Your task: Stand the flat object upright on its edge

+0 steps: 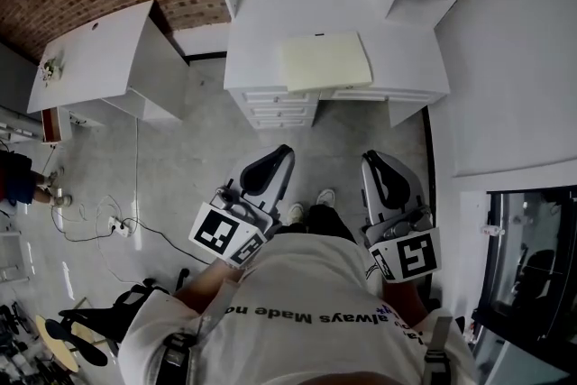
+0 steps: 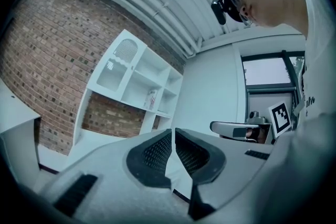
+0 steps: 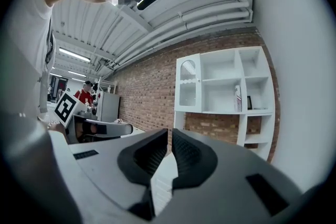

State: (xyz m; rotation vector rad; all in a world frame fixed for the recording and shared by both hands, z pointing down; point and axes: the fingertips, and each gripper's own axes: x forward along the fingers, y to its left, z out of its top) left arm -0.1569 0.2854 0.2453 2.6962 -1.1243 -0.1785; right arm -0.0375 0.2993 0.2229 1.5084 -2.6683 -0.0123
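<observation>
A pale yellow flat board point(image 1: 325, 60) lies flat on the white desk point(image 1: 261, 22), near its front edge. Both grippers hang over the floor in front of the desk, well short of the board. My left gripper point(image 1: 282, 151) is shut with nothing between its jaws; the same shows in the left gripper view point(image 2: 172, 136). My right gripper point(image 1: 370, 159) is also shut and empty, its pads meeting in the right gripper view point(image 3: 170, 139). Both point level towards the desk and its shelves. The board is hidden in both gripper views.
Drawers point(image 1: 281, 108) sit under the desk's front. A white shelf unit point(image 3: 226, 81) rises above the desk against a brick wall. A second white table point(image 1: 99, 59) stands to the left. Cables and a power strip point(image 1: 117, 225) lie on the floor at left. A white wall point(image 1: 514, 59) is to the right.
</observation>
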